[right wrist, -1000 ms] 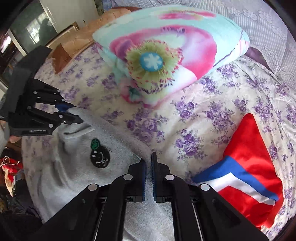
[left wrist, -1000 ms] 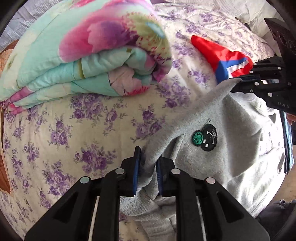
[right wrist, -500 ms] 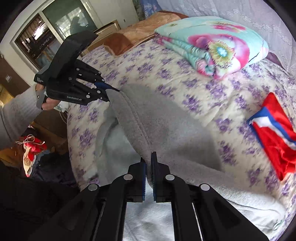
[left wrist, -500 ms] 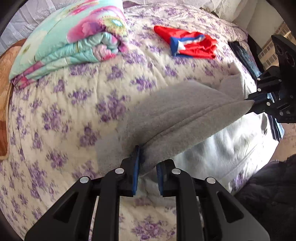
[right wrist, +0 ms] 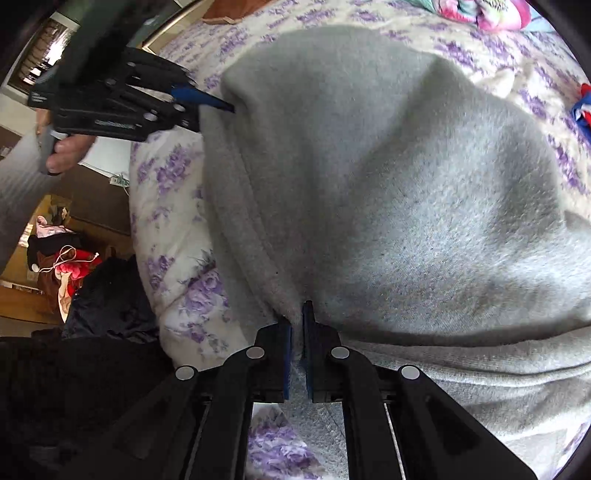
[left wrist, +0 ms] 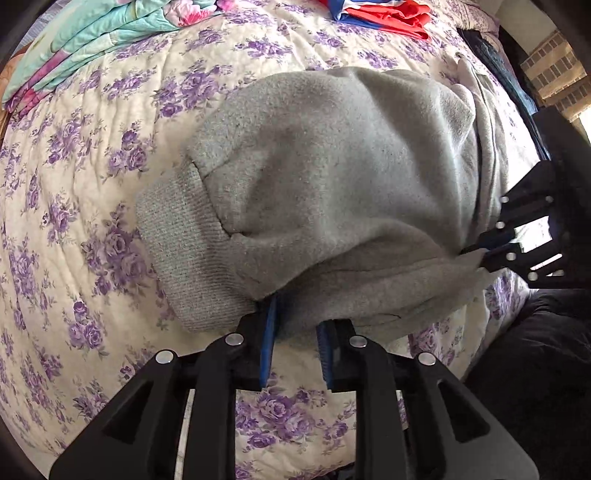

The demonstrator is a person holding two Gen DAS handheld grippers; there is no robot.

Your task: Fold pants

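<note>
From my left camera the grey pants [left wrist: 332, 177] fill the centre, lying doubled over on the floral bedspread [left wrist: 92, 221], ribbed cuff at 9 o'clock. The fold hides the lower layer. My left gripper [left wrist: 293, 332] at 6 o'clock is opening, cloth still between its fingers; whether the pads still press I cannot tell. My right gripper [right wrist: 297, 332] is clamped on the pants' edge. A red and blue garment [left wrist: 384, 14] is cut off at 12 o'clock. The folded quilt [left wrist: 92, 33] is cropped at 11.
</note>
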